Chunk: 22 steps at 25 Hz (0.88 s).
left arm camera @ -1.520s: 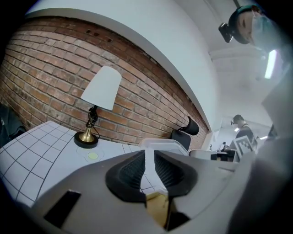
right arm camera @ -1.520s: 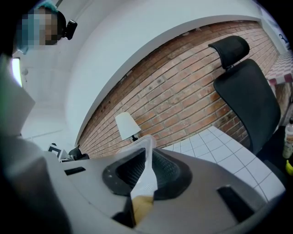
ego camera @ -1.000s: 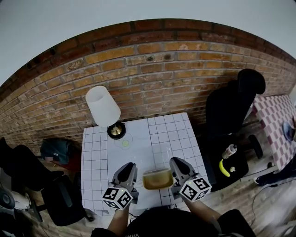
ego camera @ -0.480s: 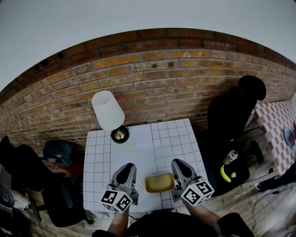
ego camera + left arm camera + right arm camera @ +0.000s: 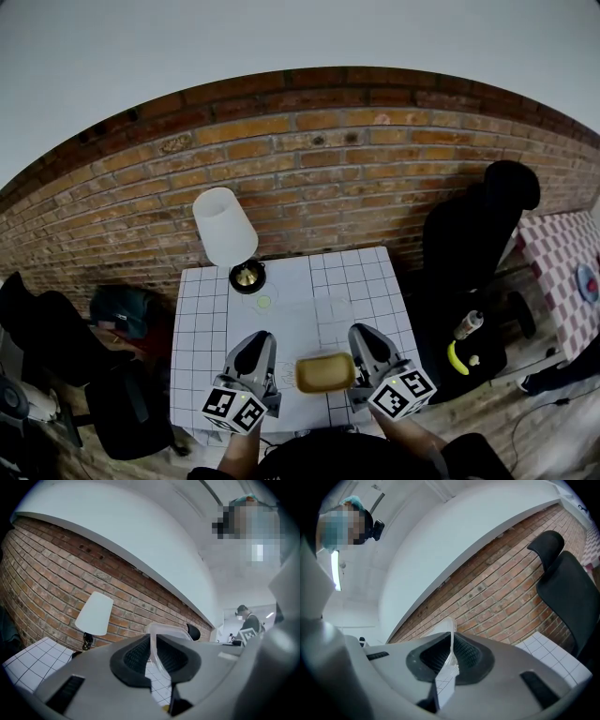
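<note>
A clear plastic tub (image 5: 324,372) with yellowish-brown contents hangs in the air over the near edge of a white gridded table (image 5: 361,281). My left gripper (image 5: 266,358) is shut on the tub's left rim. My right gripper (image 5: 360,349) is shut on its right rim. In the left gripper view the thin clear rim (image 5: 154,634) stands pinched between the dark pads of the left gripper (image 5: 153,651). The right gripper view shows the right gripper (image 5: 450,657) clamped on the other clear rim (image 5: 451,644) in the same way. What the contents are cannot be told.
A white-shaded lamp (image 5: 225,228) on a brass base stands at the table's far left, with a small green disc (image 5: 263,302) beside it. A brick wall (image 5: 356,169) runs behind. A black office chair (image 5: 469,230) sits to the right, a dark bag (image 5: 117,309) to the left.
Both grippers have tipped upward with the tub; the table has dropped lower in the gripper views, which show more wall and ceiling. The tub sits a little nearer the person.
</note>
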Tool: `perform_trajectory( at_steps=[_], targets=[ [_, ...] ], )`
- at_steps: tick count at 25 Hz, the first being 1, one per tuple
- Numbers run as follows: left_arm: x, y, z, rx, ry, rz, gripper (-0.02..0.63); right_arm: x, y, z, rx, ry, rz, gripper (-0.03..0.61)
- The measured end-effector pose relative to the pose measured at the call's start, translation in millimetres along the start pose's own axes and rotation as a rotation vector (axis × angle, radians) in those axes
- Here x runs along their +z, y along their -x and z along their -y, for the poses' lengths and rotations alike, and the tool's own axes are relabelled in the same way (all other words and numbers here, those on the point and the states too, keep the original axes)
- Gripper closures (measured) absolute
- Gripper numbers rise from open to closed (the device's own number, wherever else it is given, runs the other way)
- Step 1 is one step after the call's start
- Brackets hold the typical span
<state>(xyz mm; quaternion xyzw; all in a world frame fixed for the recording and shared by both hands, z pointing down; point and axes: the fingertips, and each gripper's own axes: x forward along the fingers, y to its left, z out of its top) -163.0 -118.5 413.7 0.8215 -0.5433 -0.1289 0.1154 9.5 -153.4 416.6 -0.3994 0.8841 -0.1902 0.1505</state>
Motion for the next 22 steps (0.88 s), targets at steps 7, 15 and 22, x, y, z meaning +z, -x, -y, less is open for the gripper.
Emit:
perform_trajectory(
  at_steps=[7,15,22],
  targets=[
    [2.8,-1.6,1.3,0.002,0.005,0.008,0.566,1.1,-0.3,0.7,0.006,-0.006,0.002,0.560],
    [4.5,-6.6,0.9,-0.006,-0.003,0.016,0.566,6.6,-3.6,2.4,0.012,-0.003,0.007,0.560],
    [2.6,-8.5,1.6,0.000,0.000,0.013,0.566,5.4,-3.5,6.0,0.010,-0.007,0.001,0.560]
  ],
)
